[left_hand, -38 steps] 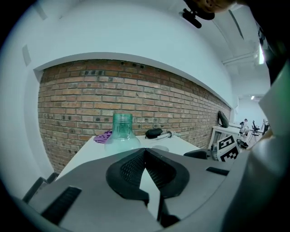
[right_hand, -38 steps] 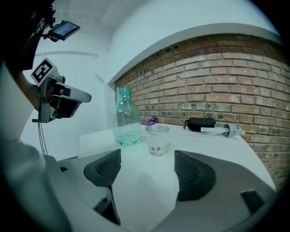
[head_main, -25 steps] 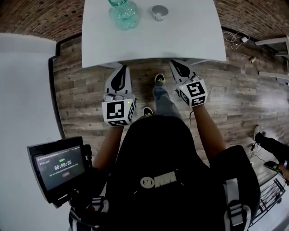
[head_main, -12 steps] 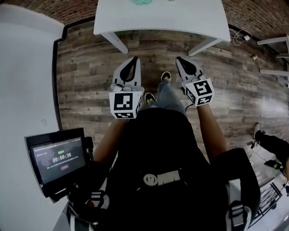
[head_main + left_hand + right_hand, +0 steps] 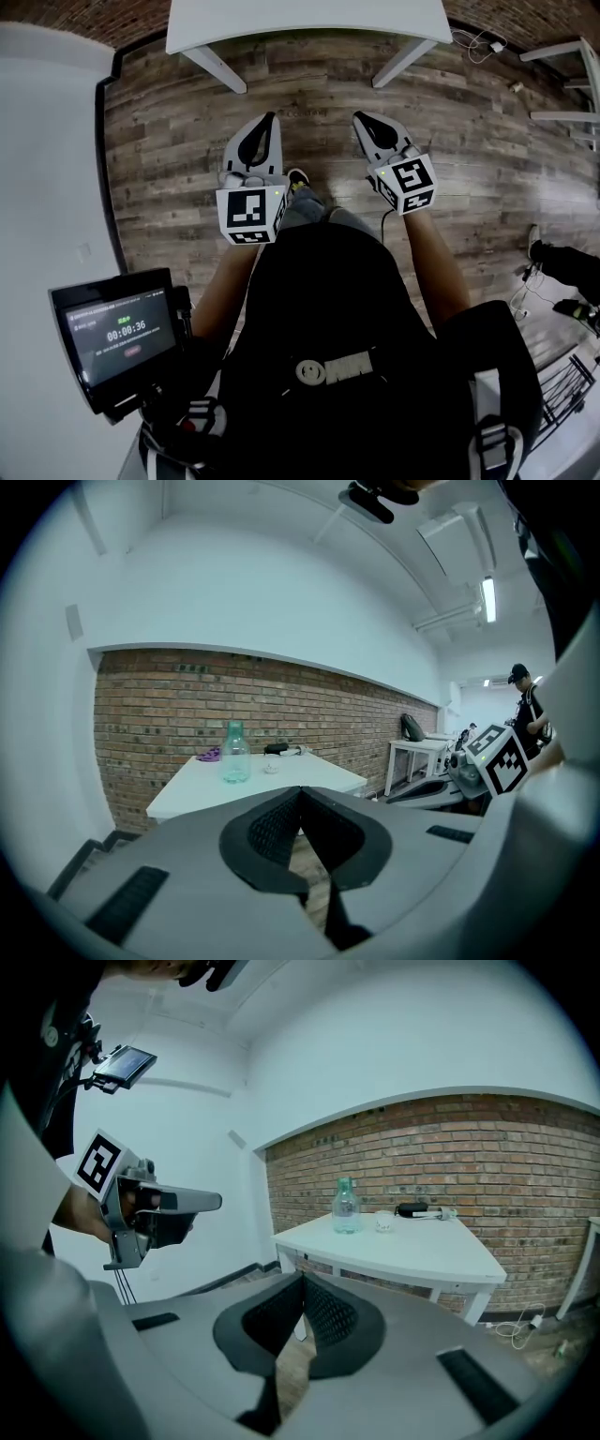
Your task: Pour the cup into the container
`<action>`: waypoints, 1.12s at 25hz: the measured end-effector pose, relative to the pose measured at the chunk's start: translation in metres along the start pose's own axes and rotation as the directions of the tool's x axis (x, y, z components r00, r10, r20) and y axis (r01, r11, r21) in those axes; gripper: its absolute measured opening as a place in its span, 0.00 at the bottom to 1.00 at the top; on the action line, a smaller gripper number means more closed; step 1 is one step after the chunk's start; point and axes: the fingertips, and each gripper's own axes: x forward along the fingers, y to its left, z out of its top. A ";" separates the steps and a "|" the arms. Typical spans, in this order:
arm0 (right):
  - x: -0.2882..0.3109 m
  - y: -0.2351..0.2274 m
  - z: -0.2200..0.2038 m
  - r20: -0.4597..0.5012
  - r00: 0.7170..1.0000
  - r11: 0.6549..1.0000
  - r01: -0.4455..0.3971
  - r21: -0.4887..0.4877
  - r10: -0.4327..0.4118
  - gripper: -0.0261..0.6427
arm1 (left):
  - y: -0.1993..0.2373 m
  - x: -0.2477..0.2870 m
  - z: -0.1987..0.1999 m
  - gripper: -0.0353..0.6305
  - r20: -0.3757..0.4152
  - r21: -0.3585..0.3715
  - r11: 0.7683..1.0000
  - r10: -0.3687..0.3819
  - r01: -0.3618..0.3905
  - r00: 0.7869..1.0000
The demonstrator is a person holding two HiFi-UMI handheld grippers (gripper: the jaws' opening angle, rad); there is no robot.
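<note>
A white table (image 5: 309, 17) with a smooth matt top and slanted white legs stands on a plank floor (image 5: 309, 103) of grey-brown wood. Behind the table runs a rough red brick wall (image 5: 487, 1157). To the table's left is a plain white wall (image 5: 47, 141) edged by a dark skirting. Loose cables (image 5: 478, 42) lie on the floor by the table's right end.

The boards between the table's near edge and the person are bare. Both grippers hang over that strip, well apart from the table. The left gripper (image 5: 271, 117) has its dark ribbed pads pressed together with nothing between them. The right gripper (image 5: 357, 116) is likewise closed and empty.

A clear greenish bottle (image 5: 346, 1207), round-shouldered with a narrow neck, stands towards the table's back left. The small pale cup (image 5: 383, 1222) stands just to its right, apart from it. A dark thing lies near the table's back edge; what it is I cannot tell.

A lit screen (image 5: 117, 333) sits at the person's left, far from the table.
</note>
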 end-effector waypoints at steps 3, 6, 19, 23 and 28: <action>-0.035 0.005 -0.013 0.000 1.000 1.000 -0.002 0.015 0.002 0.05 | -0.031 -0.019 -0.005 0.05 -0.015 0.005 1.000 0.003 -0.003 1.000; -0.071 0.010 -0.028 0.004 1.000 1.000 -0.008 0.028 0.008 0.05 | -0.065 -0.040 -0.013 0.05 -0.027 0.009 1.000 0.002 -0.001 1.000; -0.169 0.065 -0.069 0.019 0.999 0.999 -0.047 0.020 0.046 0.05 | -0.159 -0.132 -0.051 0.05 -0.067 0.011 1.000 -0.007 0.008 0.998; -0.186 0.090 -0.079 0.019 0.999 0.998 -0.050 0.023 0.050 0.05 | -0.168 -0.159 -0.059 0.05 -0.065 0.018 1.000 -0.010 0.011 0.998; -0.212 0.133 -0.093 0.024 0.999 0.999 -0.040 0.014 0.040 0.05 | -0.178 -0.204 -0.072 0.05 -0.046 0.020 1.000 -0.018 0.019 0.999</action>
